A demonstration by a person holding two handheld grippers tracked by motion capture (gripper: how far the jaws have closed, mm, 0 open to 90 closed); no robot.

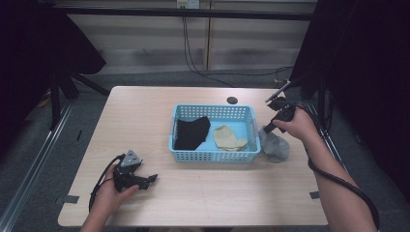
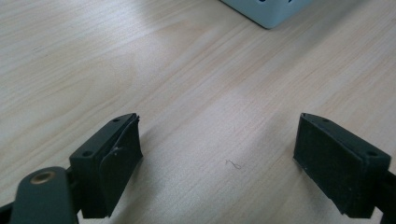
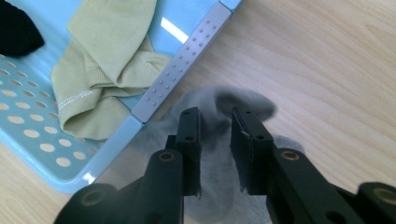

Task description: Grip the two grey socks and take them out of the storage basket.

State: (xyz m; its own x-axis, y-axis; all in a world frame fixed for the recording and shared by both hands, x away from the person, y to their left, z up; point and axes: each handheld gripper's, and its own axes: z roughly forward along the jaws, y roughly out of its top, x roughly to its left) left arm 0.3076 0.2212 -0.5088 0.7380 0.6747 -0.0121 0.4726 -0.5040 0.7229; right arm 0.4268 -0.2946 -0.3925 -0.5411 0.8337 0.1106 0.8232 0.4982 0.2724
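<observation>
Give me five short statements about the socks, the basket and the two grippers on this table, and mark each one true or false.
1. The grey sock lies on the table outside the blue basket, at its right end. True.
2. The basket is empty. False: a black sock and a beige sock lie in it.
3. The right gripper has its jaws on either side of a fold of the grey sock. True.
4. The left gripper holds the black sock. False: its jaws stand wide apart over bare table, nothing between them.
5. The beige sock hangs over the basket's rim. False: it lies inside, on the floor of the basket.
</observation>
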